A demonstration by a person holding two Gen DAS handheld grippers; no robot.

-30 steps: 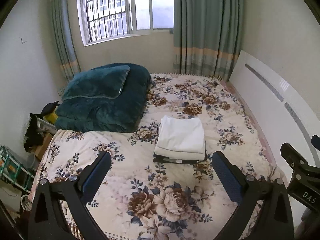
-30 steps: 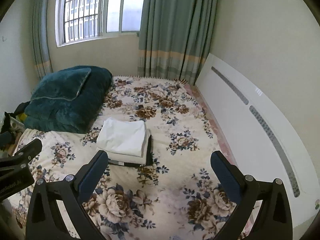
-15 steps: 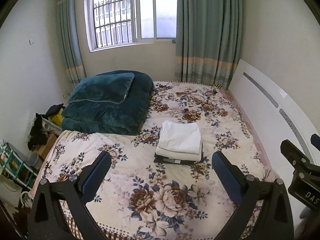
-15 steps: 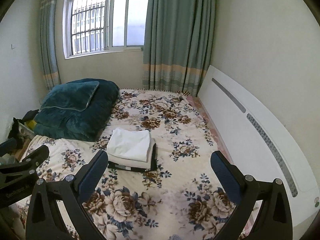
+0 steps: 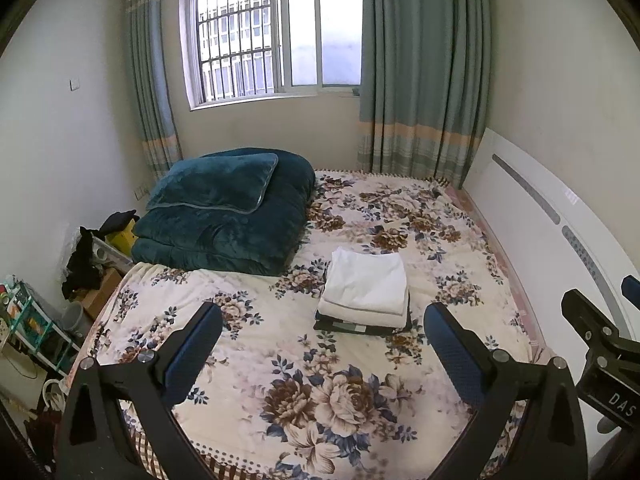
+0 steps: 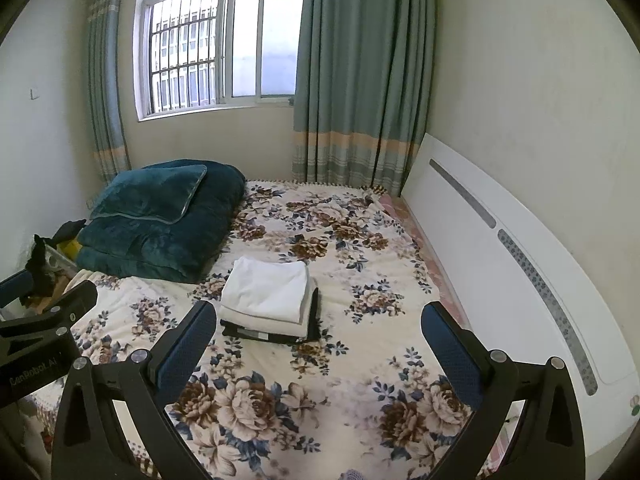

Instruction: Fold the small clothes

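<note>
A neat stack of folded clothes [image 5: 366, 294] [image 6: 270, 300] lies in the middle of the floral bedspread [image 5: 320, 392] [image 6: 360, 360]: white pieces on top, a dark piece at the bottom. My left gripper [image 5: 322, 348] is open and empty, held well back above the near edge of the bed. My right gripper [image 6: 320, 346] is likewise open and empty, far from the stack. In the left wrist view the right gripper's body [image 5: 600, 344] shows at the right edge; in the right wrist view the left gripper's body [image 6: 44, 328] shows at the left edge.
A folded dark teal quilt with a pillow [image 5: 228, 216] [image 6: 160, 216] sits at the bed's far left. A white headboard [image 5: 552, 240] [image 6: 500, 260] runs along the right. Clutter and a small shelf [image 5: 36, 328] stand on the floor at left. Window and green curtains [image 5: 420, 80] are behind.
Both grippers have pulled back and tilted upward from the bed; the folded stack looks smaller and more of the window and walls shows. The stack has not moved.
</note>
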